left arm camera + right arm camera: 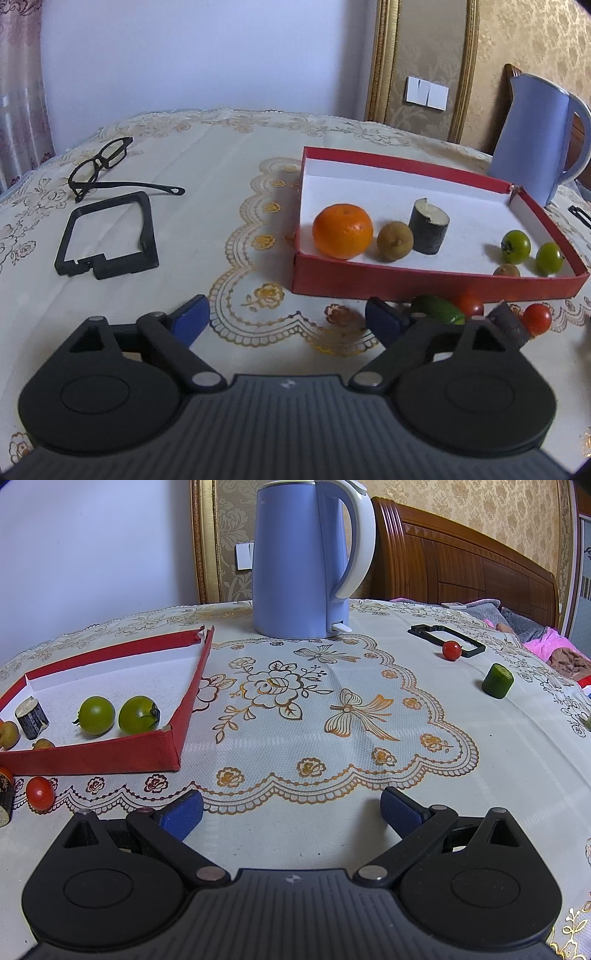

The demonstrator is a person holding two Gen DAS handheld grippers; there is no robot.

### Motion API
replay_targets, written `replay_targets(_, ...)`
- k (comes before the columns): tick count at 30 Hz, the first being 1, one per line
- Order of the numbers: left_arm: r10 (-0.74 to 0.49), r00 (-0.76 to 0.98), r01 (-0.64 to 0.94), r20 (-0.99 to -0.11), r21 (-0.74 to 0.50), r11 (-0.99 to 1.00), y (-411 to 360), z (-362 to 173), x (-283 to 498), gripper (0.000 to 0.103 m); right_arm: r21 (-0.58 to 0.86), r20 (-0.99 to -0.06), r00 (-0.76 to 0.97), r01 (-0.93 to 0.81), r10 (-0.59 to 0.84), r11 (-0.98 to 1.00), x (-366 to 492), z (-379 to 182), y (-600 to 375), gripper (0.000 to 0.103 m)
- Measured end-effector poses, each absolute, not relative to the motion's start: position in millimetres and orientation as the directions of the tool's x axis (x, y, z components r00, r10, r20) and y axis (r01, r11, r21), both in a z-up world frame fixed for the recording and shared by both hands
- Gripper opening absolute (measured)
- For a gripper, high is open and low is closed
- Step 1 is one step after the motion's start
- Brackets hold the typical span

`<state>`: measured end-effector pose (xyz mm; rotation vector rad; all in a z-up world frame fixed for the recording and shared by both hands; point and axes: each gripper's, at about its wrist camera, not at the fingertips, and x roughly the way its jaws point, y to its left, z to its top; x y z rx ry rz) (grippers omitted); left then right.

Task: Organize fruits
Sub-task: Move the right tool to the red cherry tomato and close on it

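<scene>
Left gripper (286, 317): jaws spread wide, nothing between them — low over the tablecloth (221, 221).
Right gripper (291, 808): jaws spread, empty.
Red box (424, 284): holds a mandarin (342, 230), a brown fruit (394, 242), a dark cut stalk piece (428, 230) and two green tomatoes (96, 715).
Outside the box: red cherry tomatoes (537, 318) just beside its near wall; a cucumber chunk (497, 681) well apart, right of the blue kettle (301, 561).

Soft, even daylight fills both views, bright enough for sharp detail ahead of the jaws. Faint shadows pool under the black plastic gripper bodies (darkest between the jaws). Fisheye bending curves the round lace-clothed table (369, 720) and darkens the corners.
</scene>
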<state>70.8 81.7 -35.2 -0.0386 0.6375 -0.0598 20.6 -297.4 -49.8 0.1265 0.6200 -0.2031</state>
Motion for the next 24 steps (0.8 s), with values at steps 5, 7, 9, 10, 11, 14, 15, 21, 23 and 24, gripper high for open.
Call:
replay_targets(5, -0.062, 0.792, 0.048, -0.608, -0.040, 0.998, 79, -37, 73, 0.103, 0.067, -0.571, 0.808, 0.225, -0.148, 0.972, 16, -48, -295, 0.103)
replay_targets(7, -0.050, 0.787, 0.048, -0.615, -0.019, 0.999, 76, -37, 74, 0.103, 0.098, -0.540, 0.836, 0.174, -0.094, 0.980, 7, -46, -289, 0.103)
replay_targets(9, -0.038, 0.783, 0.049, -0.620, 0.001, 0.999, 72, -38, 75, 0.103, 0.143, -0.509, 0.861, 0.099, -0.013, 0.985, -2, -44, -277, 0.103)
replay_targets(10, -0.040, 0.784, 0.049, -0.620, -0.003, 0.999, 73, -38, 75, 0.103, 0.147, -0.499, 0.866, 0.065, 0.018, 0.987, -6, -42, -269, 0.102)
replay_targets(11, -0.042, 0.784, 0.049, -0.619, -0.006, 0.999, 74, -38, 75, 0.103, 0.140, -0.490, 0.871, 0.034, 0.039, 0.990, -9, -40, -260, 0.102)
replay_targets(14, -0.040, 0.783, 0.050, -0.620, -0.002, 0.999, 74, -38, 75, 0.103, 0.080, -0.458, 0.887, -0.028, 0.062, 0.996, -15, -35, -232, 0.102)
replay_targets(15, -0.040, 0.783, 0.049, -0.620, -0.002, 0.999, 74, -38, 75, 0.103, 0.066, -0.450, 0.890, -0.051, 0.075, 0.997, -16, -34, -223, 0.102)
replay_targets(21, -0.042, 0.784, 0.050, -0.620, -0.004, 0.999, 73, -38, 75, 0.103, 0.060, -0.448, 0.882, -0.131, 0.144, 0.990, -6, -29, -191, 0.087)
replay_targets(23, -0.041, 0.783, 0.050, -0.620, -0.004, 0.999, 74, -38, 75, 0.103, 0.054, -0.464, 0.874, -0.136, 0.145, 0.989, 0, -30, -185, 0.076)
replay_targets(24, -0.041, 0.783, 0.050, -0.620, -0.004, 0.999, 73, -38, 75, 0.103, 0.056, -0.470, 0.870, -0.140, 0.150, 0.989, 3, -30, -182, 0.071)
